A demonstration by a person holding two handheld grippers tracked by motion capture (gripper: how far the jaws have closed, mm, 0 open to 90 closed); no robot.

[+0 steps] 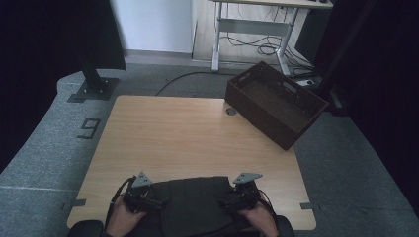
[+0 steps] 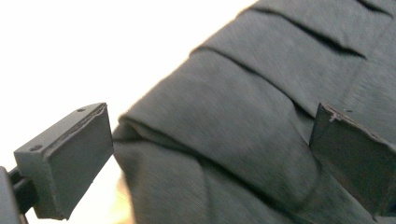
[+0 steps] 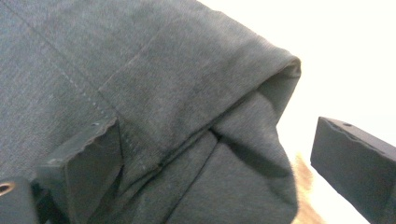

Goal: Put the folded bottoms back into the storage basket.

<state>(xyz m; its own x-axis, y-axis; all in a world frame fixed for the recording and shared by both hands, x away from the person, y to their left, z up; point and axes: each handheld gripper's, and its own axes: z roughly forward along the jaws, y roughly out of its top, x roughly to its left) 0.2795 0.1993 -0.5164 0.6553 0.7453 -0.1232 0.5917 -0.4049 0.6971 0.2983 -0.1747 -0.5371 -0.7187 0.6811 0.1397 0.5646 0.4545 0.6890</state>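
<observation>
The work surface is a light wooden table (image 1: 188,133) with rounded corners and a round grommet (image 1: 231,112) near its far right edge. A dark brown crate (image 1: 274,102) sits tilted at the far right corner. The floor (image 1: 44,148) is grey carpet, marked with a digit (image 1: 88,128) to the left. A black stand base (image 1: 95,89) stands far left. A white-framed desk (image 1: 257,24) with loose cables (image 1: 264,48) stands beyond, against a pale wall (image 1: 153,22).
</observation>
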